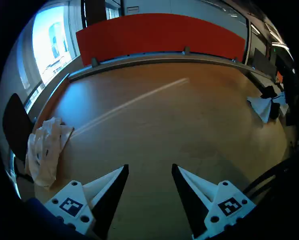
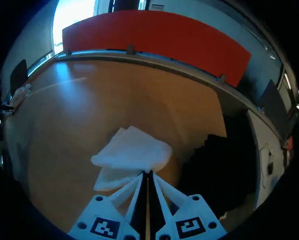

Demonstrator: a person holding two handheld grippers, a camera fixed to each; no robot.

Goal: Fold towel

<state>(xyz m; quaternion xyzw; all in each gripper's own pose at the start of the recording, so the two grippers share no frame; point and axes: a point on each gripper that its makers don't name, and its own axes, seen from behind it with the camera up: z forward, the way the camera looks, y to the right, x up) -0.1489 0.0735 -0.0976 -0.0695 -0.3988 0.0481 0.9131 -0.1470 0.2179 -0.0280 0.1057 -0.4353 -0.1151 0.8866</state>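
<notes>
Our right tool is clenched on the near corner of the folded white towel. The towel lies on the wooden tabletop just ahead, its long axis running across the right gripper view and the pinched corner pointing back at us. Our left tool is released, fingers wide apart above the tabletop. A crumpled white cloth sits at the tabletop's left edge.

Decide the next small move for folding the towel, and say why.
Probably swing the left tongs toward the towel to pinch a free corner: they stand open over bare table, while the right tongs are shut on one edge.
</notes>
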